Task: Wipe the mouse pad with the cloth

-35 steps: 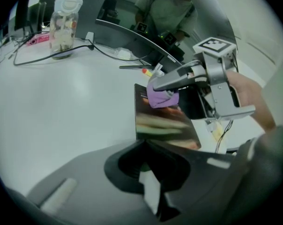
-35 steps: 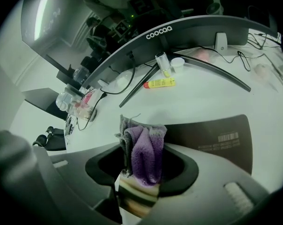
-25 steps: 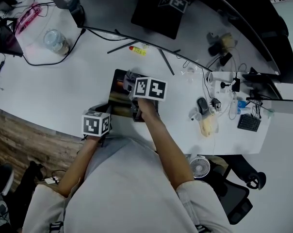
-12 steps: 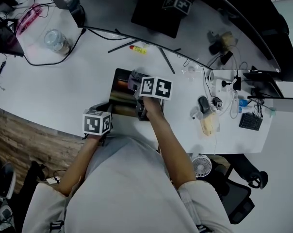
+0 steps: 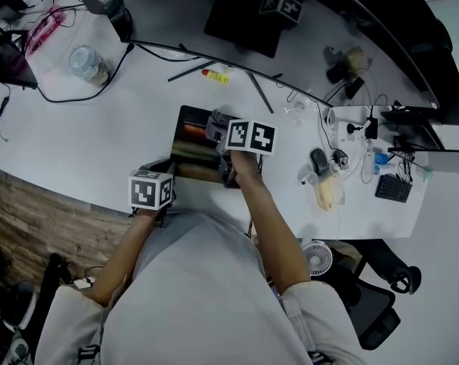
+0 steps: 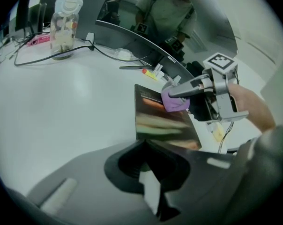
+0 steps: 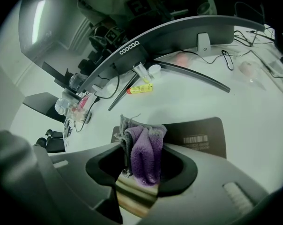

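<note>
A dark mouse pad [image 5: 190,152] with a coloured print lies on the white desk near its front edge. My right gripper [image 5: 220,133] is over the pad's far right part, shut on a bunched purple and grey cloth [image 7: 144,151]. The cloth hangs down onto the pad [image 7: 202,137]. In the left gripper view the purple cloth [image 6: 175,101] rests on the pad [image 6: 160,121]. My left gripper [image 5: 159,172] sits at the pad's near left corner, its jaws closed on the pad's edge [image 6: 144,144].
A curved monitor's lower edge [image 7: 146,39] runs across the desk behind the pad. A yellow tube [image 5: 215,76] and a glass jar [image 5: 87,63] stand farther back. A computer mouse [image 5: 317,163], cables and small gear lie to the right. A fan [image 5: 315,258] sits below the desk edge.
My right gripper has slid to the right across the pad with the cloth in it. The left gripper has stayed at the pad's corner.
</note>
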Tool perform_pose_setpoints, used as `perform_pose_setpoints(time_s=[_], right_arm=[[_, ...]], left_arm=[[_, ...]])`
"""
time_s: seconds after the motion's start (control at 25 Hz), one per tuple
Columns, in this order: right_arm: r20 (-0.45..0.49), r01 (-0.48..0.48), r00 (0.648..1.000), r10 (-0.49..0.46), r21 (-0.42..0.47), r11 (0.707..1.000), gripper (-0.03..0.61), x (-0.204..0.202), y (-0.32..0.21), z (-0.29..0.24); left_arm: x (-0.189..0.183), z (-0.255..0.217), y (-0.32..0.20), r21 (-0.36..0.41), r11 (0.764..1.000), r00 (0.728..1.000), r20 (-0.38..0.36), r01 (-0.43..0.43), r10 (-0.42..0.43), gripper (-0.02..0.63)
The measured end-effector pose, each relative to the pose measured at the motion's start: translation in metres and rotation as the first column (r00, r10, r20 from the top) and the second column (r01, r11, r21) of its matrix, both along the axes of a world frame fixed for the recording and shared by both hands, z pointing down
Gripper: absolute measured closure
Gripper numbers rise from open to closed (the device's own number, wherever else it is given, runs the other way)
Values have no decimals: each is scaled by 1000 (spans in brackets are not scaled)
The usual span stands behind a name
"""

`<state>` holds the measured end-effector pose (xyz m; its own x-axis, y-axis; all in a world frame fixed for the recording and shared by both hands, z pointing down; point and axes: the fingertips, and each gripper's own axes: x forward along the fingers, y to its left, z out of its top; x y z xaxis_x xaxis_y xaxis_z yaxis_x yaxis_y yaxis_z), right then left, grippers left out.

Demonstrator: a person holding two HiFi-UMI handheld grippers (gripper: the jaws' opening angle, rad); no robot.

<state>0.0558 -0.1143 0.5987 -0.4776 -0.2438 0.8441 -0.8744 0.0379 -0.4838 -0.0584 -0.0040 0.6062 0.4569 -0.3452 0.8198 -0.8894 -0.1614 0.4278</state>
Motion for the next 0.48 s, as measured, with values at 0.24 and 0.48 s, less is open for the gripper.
perform_pose_setpoints(time_s=[0.24, 0.48], right_arm=[[-16, -5, 1000, 5, 1, 1000, 383, 9, 1, 1], [-27, -11, 1000, 12, 4, 1000, 383, 21, 2, 0]], left_arm=[[-2, 2, 0, 1, 1000, 1000, -6, 5, -5, 614], [-2, 0, 0, -7, 999, 999, -29, 34, -34, 614]])
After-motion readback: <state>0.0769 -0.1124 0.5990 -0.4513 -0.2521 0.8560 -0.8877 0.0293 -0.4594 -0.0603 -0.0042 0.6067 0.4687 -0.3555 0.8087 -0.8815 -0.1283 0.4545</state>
